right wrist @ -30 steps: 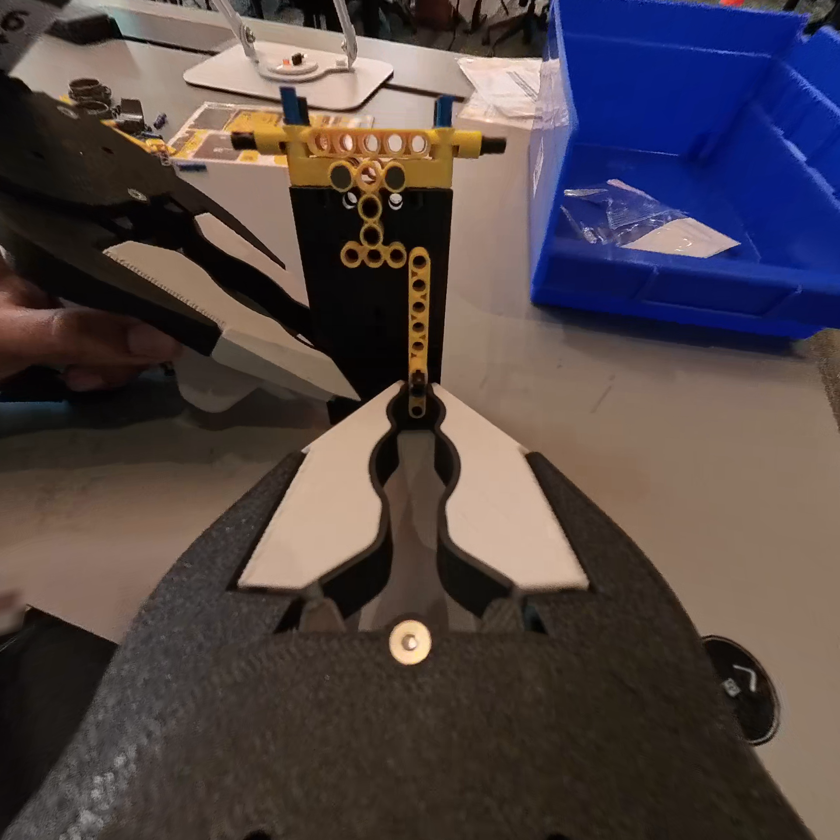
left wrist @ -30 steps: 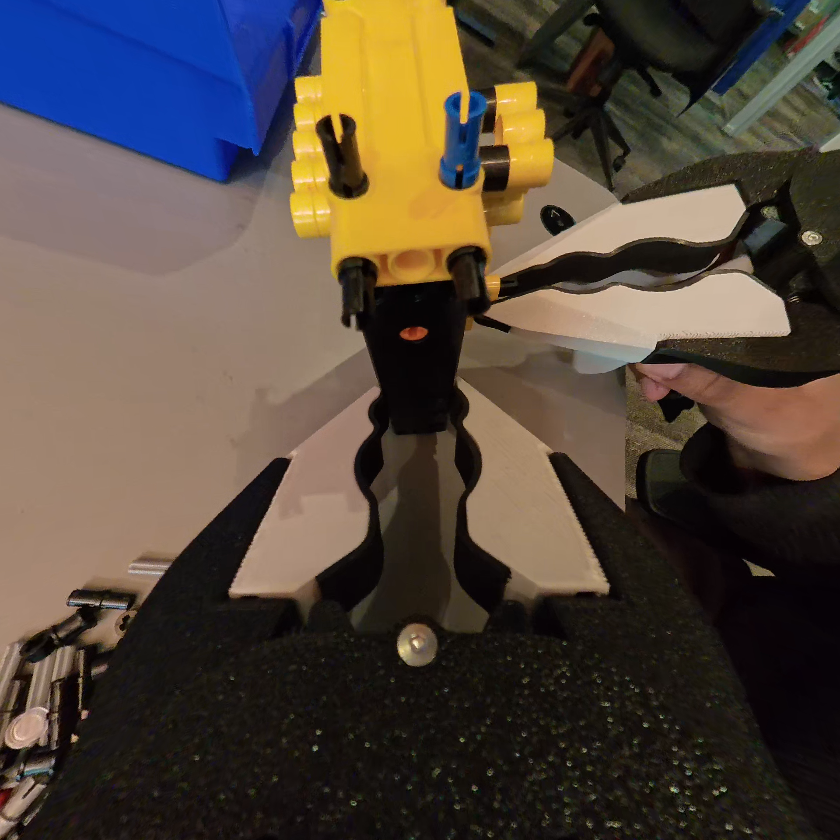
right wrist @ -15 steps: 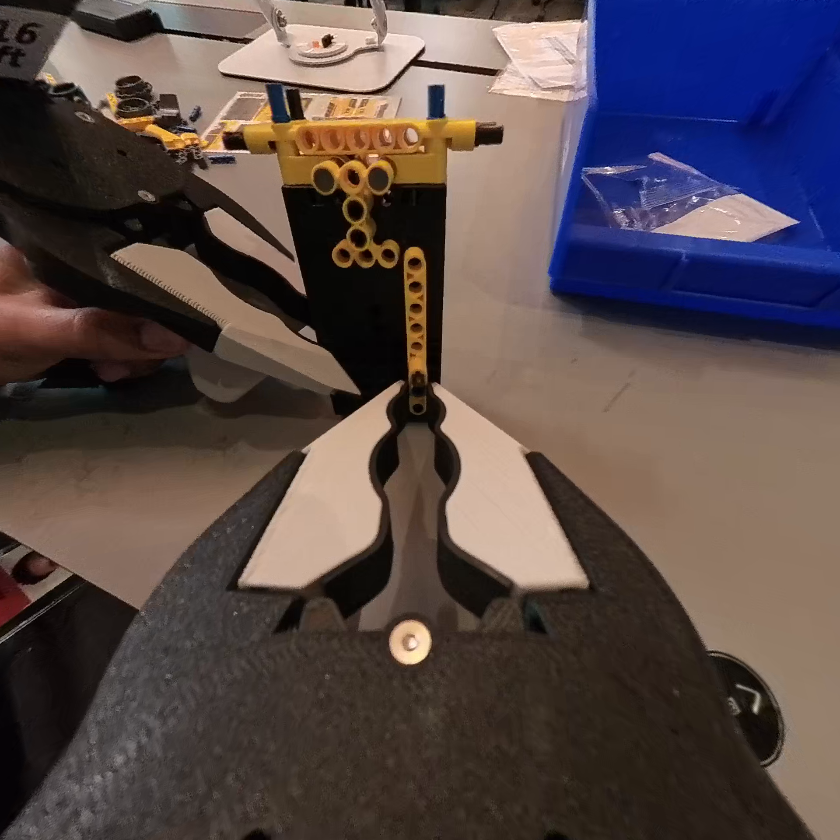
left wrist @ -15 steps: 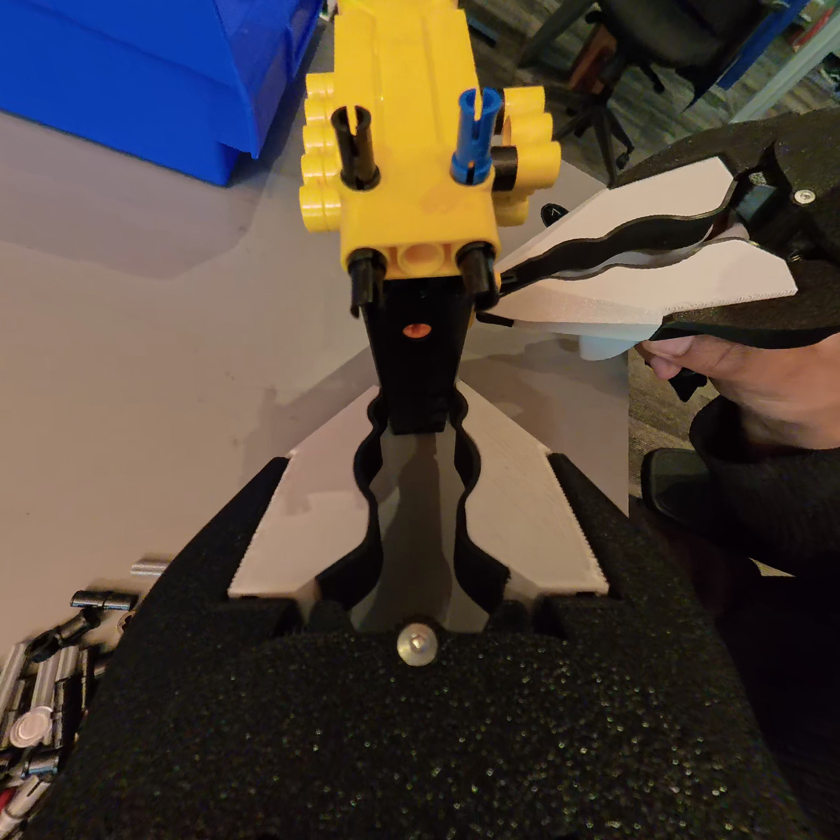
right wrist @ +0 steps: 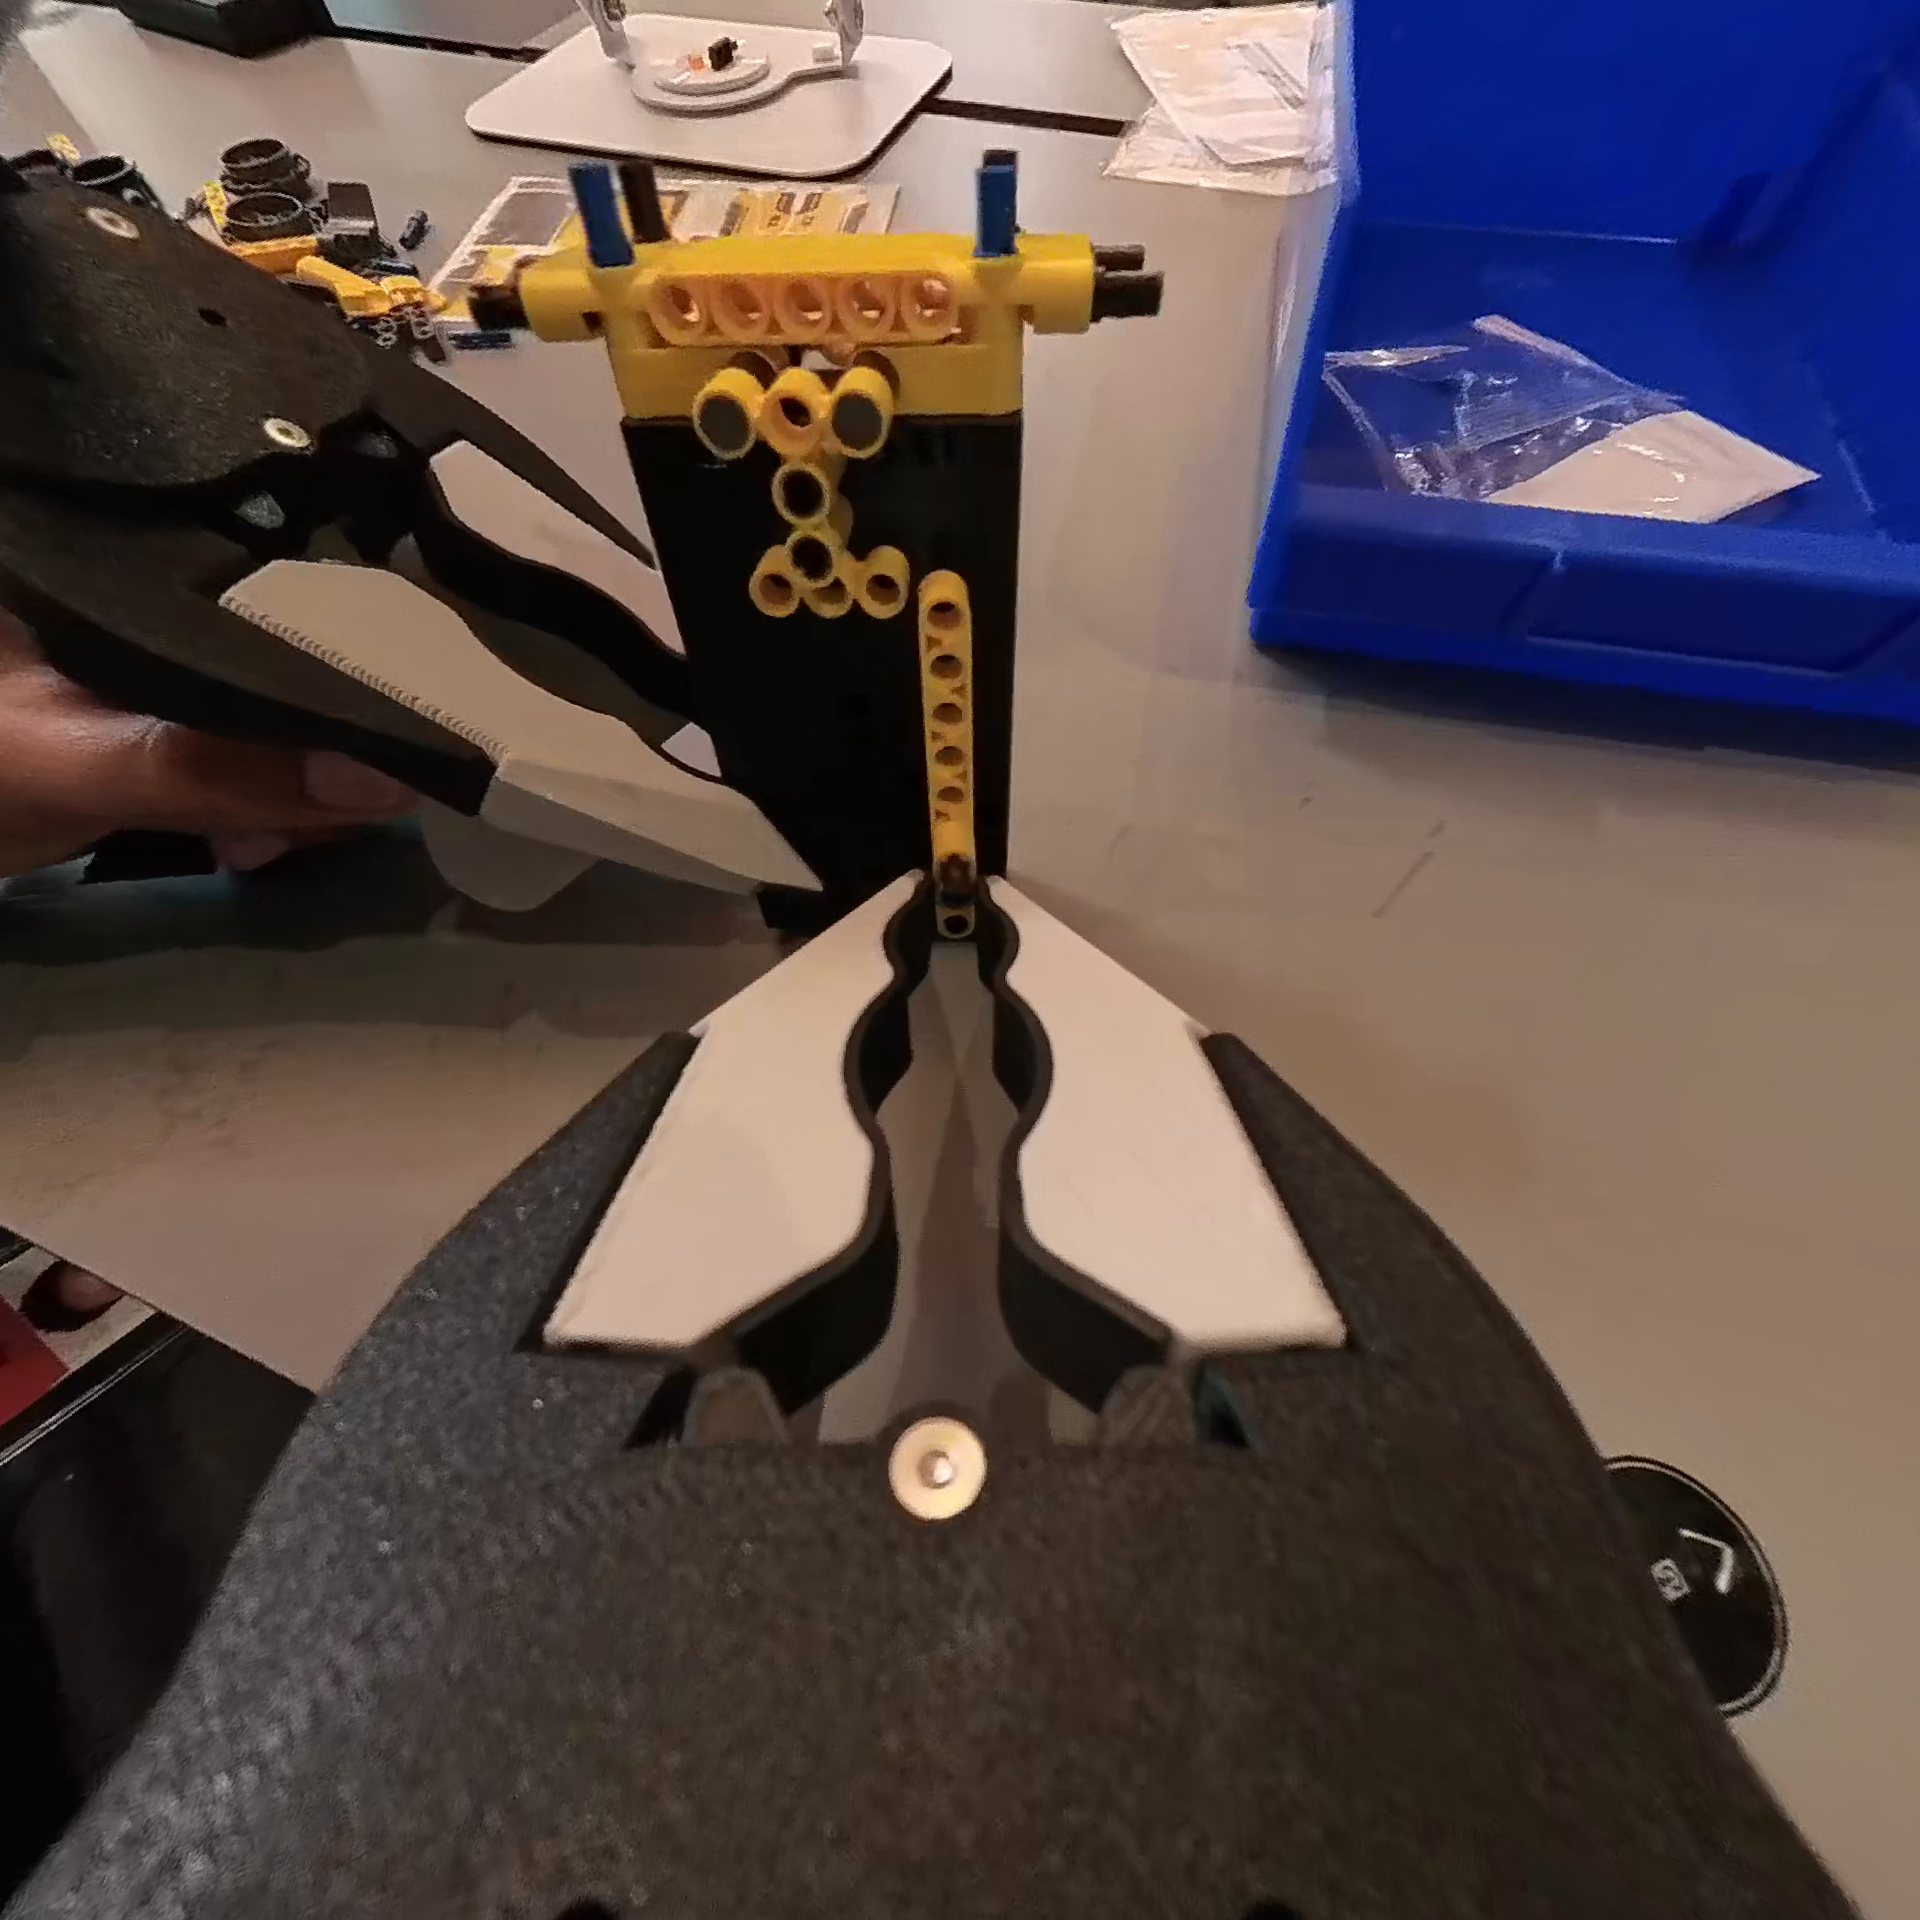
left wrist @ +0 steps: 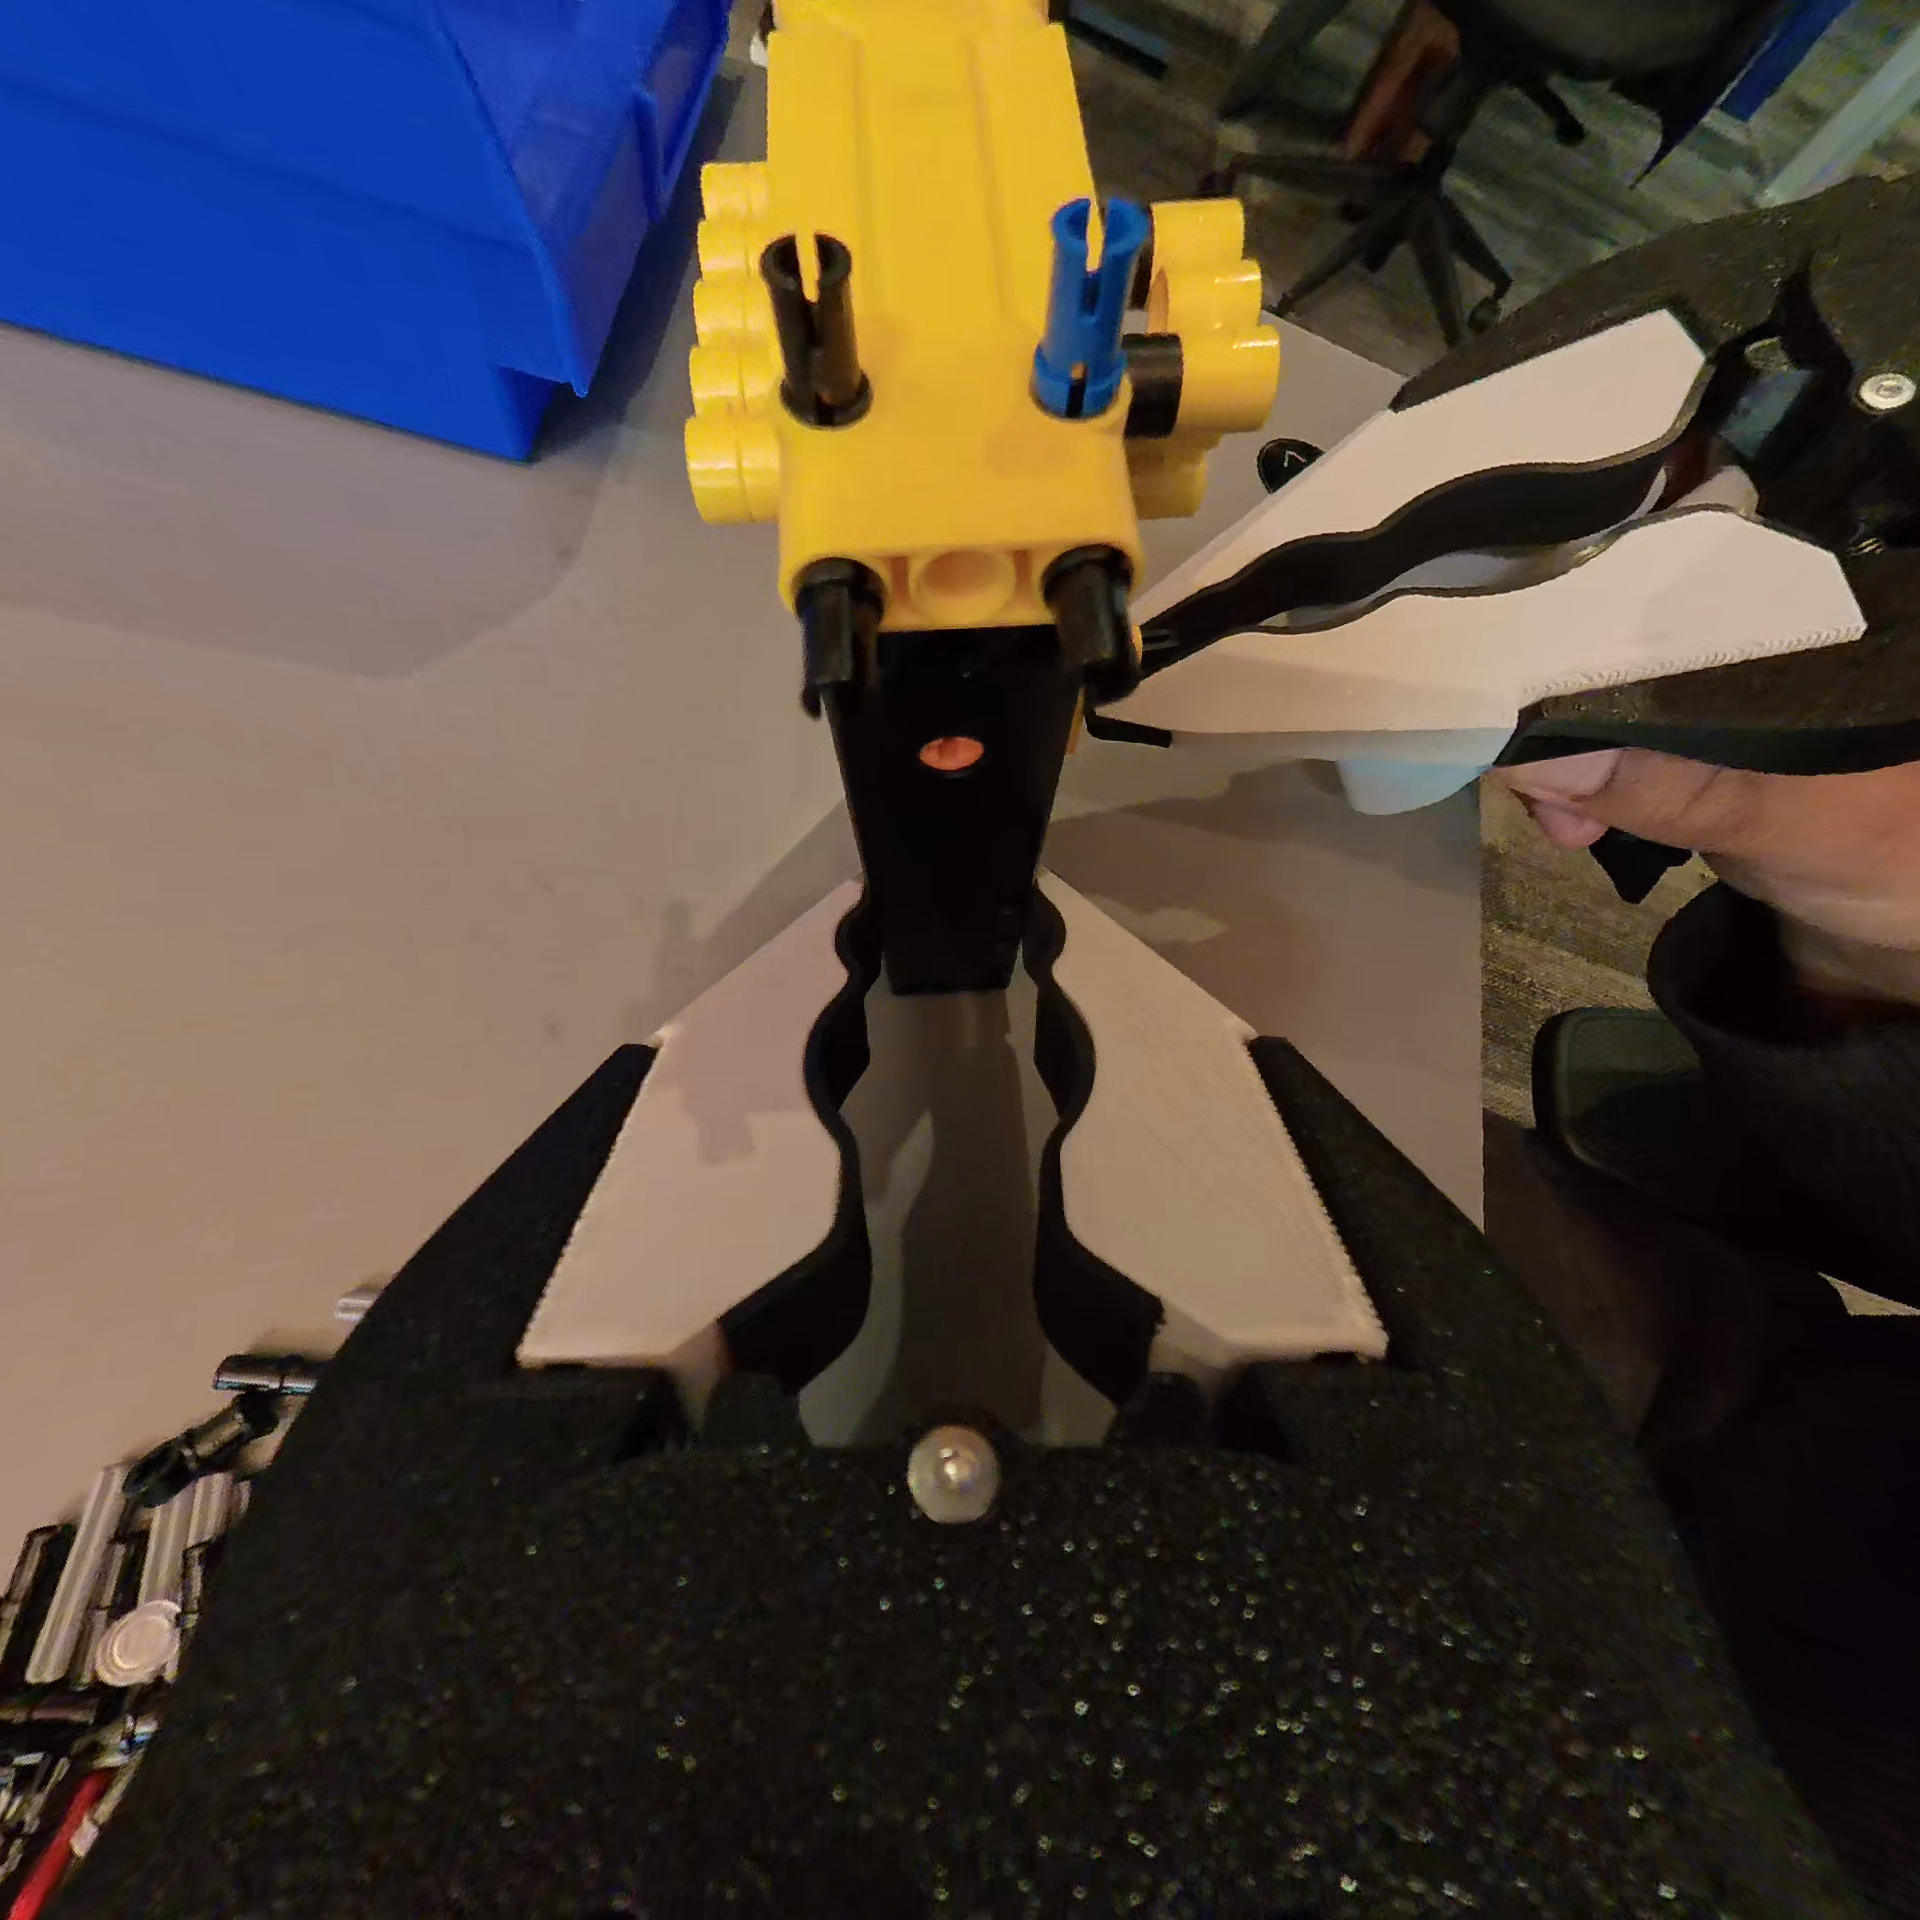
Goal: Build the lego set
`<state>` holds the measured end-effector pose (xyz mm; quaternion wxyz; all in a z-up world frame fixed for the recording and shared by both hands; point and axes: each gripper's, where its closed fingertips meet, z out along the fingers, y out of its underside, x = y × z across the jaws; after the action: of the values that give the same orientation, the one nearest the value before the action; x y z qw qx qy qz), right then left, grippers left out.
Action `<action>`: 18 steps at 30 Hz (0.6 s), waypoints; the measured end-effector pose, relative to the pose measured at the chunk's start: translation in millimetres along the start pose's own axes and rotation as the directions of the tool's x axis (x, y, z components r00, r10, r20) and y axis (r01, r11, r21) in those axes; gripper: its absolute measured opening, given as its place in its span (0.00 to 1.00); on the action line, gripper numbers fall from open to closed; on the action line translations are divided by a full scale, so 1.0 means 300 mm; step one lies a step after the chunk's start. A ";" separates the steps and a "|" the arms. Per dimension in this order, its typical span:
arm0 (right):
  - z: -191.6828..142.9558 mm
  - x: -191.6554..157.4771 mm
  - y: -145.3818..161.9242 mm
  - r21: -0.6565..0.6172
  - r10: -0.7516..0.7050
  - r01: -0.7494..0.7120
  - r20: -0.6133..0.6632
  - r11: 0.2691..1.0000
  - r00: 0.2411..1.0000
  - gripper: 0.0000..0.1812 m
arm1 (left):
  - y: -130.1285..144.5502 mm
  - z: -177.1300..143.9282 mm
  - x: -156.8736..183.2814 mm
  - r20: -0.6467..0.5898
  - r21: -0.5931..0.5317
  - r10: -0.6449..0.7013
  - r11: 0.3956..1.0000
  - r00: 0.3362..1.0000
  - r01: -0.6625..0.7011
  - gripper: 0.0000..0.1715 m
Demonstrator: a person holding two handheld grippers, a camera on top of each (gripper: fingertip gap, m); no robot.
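Observation:
My left gripper (left wrist: 951, 920) is shut on the lower end of a black block (left wrist: 951, 790) and holds it upright above the grey table (left wrist: 312, 831). A yellow pin-and-beam assembly (left wrist: 935, 312) sits on top of the block, with a blue pin (left wrist: 1086, 301) and a black pin (left wrist: 816, 322) sticking up. My right gripper (right wrist: 954, 899) is shut on the lower end of a thin yellow beam (right wrist: 948, 707) that lies against the block's face (right wrist: 821, 727). The right gripper also shows in the left wrist view (left wrist: 1138, 665), and the left gripper in the right wrist view (right wrist: 717, 790).
A blue bin (right wrist: 1558, 623) holding a clear bag (right wrist: 1558, 447) stands right of the block; it also shows in the left wrist view (left wrist: 260, 208). Loose parts (right wrist: 312, 229), a white stand base (right wrist: 717, 104) and paper sheets lie behind. More parts (left wrist: 104, 1610) lie near the left gripper. The table's edge (left wrist: 1475, 1039) is close. Across from one pair of fingers to the other is roughly 4 centimetres.
Both grips hold as before. The right gripper's rear has lifted a little and its view has swung slightly left, so the blue bin sits farther right.

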<state>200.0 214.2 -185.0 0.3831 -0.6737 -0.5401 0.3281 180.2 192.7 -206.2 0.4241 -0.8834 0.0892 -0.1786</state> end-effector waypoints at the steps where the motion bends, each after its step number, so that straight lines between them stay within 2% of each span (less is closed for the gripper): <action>1: 0.001 -0.001 0.000 -0.004 -0.005 0.005 -0.006 1.000 1.000 0.04 | 0.000 0.000 0.000 0.004 0.000 0.005 1.000 1.000 -0.005 0.15; 6: 0.004 -0.001 0.003 -0.014 -0.038 0.037 -0.041 0.999 0.998 0.04 | 0.002 0.002 0.001 0.037 -0.011 0.066 0.998 0.997 -0.066 0.15; 15: 0.005 -0.002 0.007 0.061 -0.049 0.046 0.043 0.997 0.998 0.04 | 0.006 0.002 0.004 0.027 -0.029 0.170 0.985 0.985 -0.169 0.15; 18: 0.004 0.000 0.015 0.048 -0.078 0.076 0.052 0.996 0.996 0.04 | 0.008 0.005 0.005 0.051 -0.040 0.242 0.970 0.969 -0.240 0.15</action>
<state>201.0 213.9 -189.4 0.3963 -0.6342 -0.5682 0.3434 182.1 192.0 -208.6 0.4300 -0.8776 0.1869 -0.0999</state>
